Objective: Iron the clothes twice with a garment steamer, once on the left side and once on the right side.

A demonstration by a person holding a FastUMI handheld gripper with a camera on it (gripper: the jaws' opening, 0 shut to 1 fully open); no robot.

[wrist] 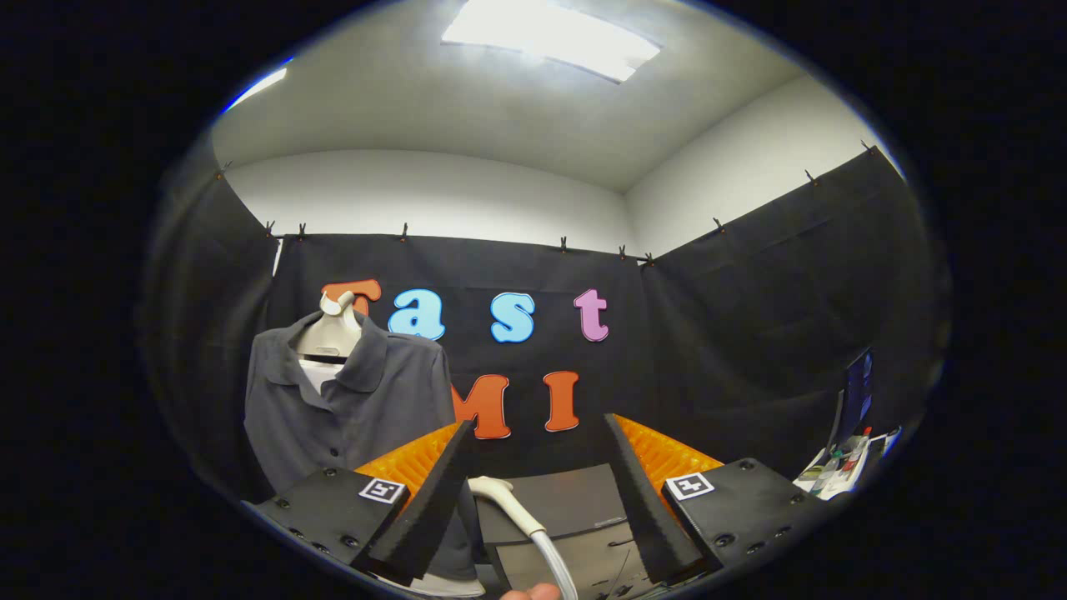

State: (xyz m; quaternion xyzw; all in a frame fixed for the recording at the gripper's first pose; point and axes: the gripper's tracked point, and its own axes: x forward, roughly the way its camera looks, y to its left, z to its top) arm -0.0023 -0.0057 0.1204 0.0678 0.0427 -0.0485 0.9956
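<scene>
1. The gripper (538, 433) at the lower middle of the frame has its fingers spread wide apart, grasping nothing.
2. Between the fingers, low in the frame, lies the garment steamer's white handle (508, 498) with its grey hose (557, 562); a fingertip (532, 592) shows at the bottom edge.
3. A dark grey panel (560, 504) sits just behind the handle.
4. The grey polo shirt (350, 412) hangs on a white hanger (332, 329) at the middle left, beyond the left finger.
</scene>
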